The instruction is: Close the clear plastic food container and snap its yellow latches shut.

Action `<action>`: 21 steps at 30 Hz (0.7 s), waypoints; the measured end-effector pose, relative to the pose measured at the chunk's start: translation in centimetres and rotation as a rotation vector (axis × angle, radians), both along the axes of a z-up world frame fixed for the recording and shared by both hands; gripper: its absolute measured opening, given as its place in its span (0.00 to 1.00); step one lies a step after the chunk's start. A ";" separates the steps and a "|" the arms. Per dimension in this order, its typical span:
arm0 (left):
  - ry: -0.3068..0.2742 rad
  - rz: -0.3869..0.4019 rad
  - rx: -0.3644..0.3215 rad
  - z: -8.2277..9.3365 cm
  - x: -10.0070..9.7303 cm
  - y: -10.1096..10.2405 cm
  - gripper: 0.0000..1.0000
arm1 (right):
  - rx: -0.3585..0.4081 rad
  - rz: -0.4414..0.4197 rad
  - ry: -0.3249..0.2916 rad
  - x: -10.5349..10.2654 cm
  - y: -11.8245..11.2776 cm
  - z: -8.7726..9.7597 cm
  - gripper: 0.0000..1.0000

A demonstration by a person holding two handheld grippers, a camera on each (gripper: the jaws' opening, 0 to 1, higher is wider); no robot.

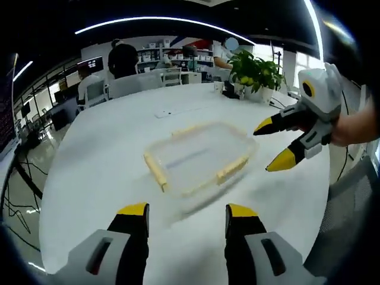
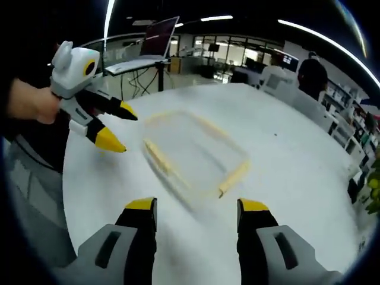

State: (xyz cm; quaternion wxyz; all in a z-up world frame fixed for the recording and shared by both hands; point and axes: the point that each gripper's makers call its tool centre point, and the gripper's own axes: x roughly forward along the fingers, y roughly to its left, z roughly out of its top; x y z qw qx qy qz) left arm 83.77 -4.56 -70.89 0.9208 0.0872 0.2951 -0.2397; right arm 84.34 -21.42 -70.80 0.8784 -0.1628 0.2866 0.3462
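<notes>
We see the left tool [image 1: 187, 215] in the left gripper view with yellow-tipped jaws spread wide and empty above the white counter [image 1: 89, 178]. Just beyond lies the clear plastic container [image 1: 199, 157], flat and rectangular, its yellow latches [image 1: 155, 171] along the edges. The right tool [image 1: 278, 142], in a person's hand [image 1: 350, 127], hangs beside the container's far right corner, jaws parted, apart from it. Potted plants [image 1: 256, 72] and seated people [image 1: 122, 58] stand behind the round counter. In the right gripper view, the right tool's jaws are likewise wide, the blurred container sits mid-counter, the left tool is near its left end, and an open laptop [image 2: 155, 35] rests on a stand behind.
</notes>
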 end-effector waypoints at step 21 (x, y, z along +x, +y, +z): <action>-0.095 0.202 -0.122 5.7 -10.0 3.3 0.45 | 0.048 -0.190 0.015 -10.9 -4.8 2.4 0.50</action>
